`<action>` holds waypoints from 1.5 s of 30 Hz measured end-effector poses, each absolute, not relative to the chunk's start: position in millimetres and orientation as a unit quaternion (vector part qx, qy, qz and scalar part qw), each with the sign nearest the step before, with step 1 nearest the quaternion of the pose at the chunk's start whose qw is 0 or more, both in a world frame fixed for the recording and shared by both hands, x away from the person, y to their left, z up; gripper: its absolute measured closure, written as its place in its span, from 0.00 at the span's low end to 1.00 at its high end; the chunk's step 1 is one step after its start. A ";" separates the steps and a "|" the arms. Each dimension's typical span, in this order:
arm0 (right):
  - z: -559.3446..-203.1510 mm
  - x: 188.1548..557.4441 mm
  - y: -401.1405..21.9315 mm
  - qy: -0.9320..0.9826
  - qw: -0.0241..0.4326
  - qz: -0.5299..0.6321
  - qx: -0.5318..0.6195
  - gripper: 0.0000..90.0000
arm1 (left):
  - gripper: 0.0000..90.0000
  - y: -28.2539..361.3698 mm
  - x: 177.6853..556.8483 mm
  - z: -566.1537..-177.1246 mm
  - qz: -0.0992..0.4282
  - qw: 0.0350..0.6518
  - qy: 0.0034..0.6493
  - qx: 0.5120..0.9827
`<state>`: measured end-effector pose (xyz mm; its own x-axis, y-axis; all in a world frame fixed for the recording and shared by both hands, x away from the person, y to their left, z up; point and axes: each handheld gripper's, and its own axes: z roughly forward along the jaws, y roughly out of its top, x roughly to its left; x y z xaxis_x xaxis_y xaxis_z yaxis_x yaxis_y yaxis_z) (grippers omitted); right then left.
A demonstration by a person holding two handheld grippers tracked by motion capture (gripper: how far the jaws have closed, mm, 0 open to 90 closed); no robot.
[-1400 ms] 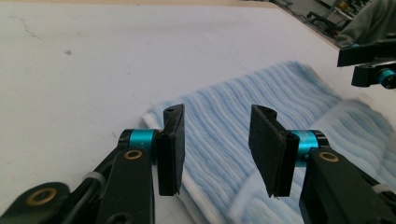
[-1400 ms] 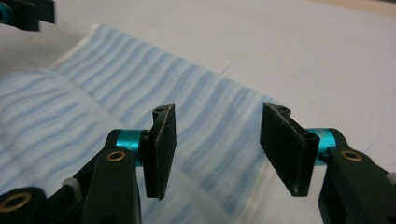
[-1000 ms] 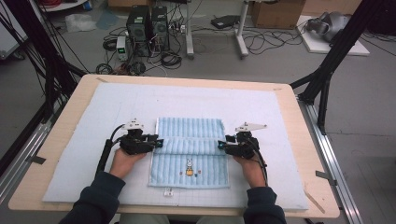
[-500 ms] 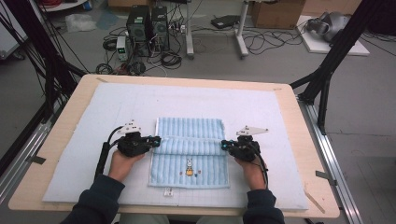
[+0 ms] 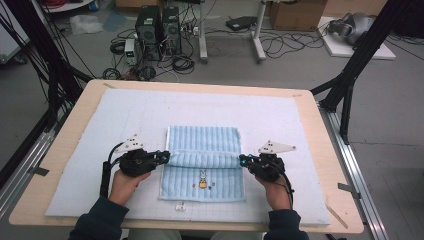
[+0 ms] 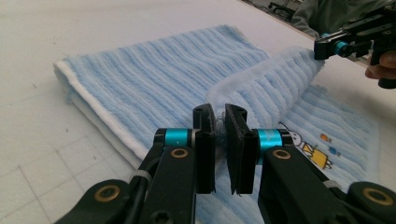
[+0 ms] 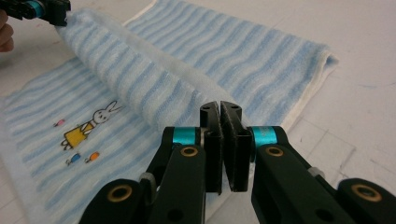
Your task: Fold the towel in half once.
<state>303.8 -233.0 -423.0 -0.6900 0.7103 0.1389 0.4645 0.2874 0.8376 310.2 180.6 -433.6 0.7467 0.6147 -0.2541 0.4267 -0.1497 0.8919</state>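
- The left gripper (image 5: pixel 164 156) pinches the left end of a raised fold in the blue striped towel (image 5: pixel 202 150); its jaws have just been closing, and in the left gripper view (image 6: pixel 220 122) they sit nearly together with a tuft of terry cloth between them.
- The right gripper (image 5: pixel 243 160) clamps the right end of the same fold; its jaws have also just been closing, and the right gripper view (image 7: pixel 220 112) shows them pressed close on the towel's edge.
- Between the two grippers the fold stands up as a soft ridge across the towel's width, lifted off the layer beneath.
- The towel lies flat otherwise, in the near middle of the pale blue mat (image 5: pixel 90 145), with a white border along its far-left edge.
- A small embroidered rabbit (image 5: pixel 202 178) in a yellow dress shows on the near part of the towel, just in front of the ridge.
- The mat covers most of the wooden table (image 5: pixel 320 150).
- The person's hands (image 5: pixel 125 182) hold the grippers from the near side, sleeves dark.
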 end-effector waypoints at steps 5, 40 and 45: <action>-419.4 289.5 -234.9 0.792 0.131 0.477 0.358 0.97 | 0.91 183.7 297.9 -430.8 0.086 0.552 0.338 0.757; -423.6 260.1 -227.0 0.816 0.142 0.435 0.353 0.75 | 0.59 191.8 286.8 -429.2 0.075 0.547 0.380 0.743; -438.3 257.7 -212.7 0.864 0.107 0.384 0.307 0.74 | 0.60 191.0 285.2 -433.7 0.068 0.536 0.382 0.750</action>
